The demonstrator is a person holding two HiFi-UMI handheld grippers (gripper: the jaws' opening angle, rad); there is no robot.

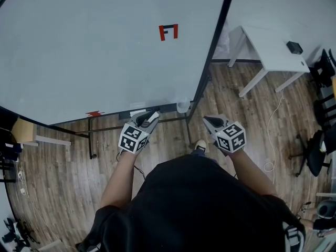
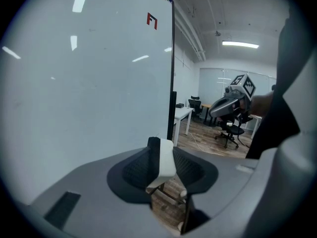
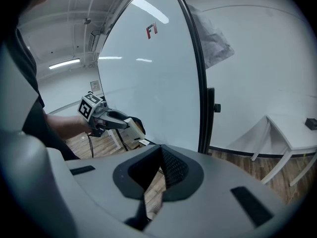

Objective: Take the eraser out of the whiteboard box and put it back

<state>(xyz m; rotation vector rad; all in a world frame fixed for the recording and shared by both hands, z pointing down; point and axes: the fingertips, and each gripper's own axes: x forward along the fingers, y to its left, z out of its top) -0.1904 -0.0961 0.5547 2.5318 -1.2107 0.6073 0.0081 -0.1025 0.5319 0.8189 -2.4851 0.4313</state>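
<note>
Wood-look plank flooring (image 1: 63,182) runs under a large white whiteboard on a dark metal stand (image 1: 105,51), which fills the far left of the head view and carries a small red and black mark (image 1: 168,32). To the far right stands a white bench (image 1: 265,46) with a small black object on it, and dark office chairs sit at the right edge. A person in a black top holds both tools low in front of the board. The left tool (image 1: 150,117) pinches a white block eraser with a black felt face (image 2: 166,157) between its pads, held in the air just near the board's lower edge. The right tool (image 1: 208,121) is empty, its tips pressed together, level with the left one and well apart from it.
</note>
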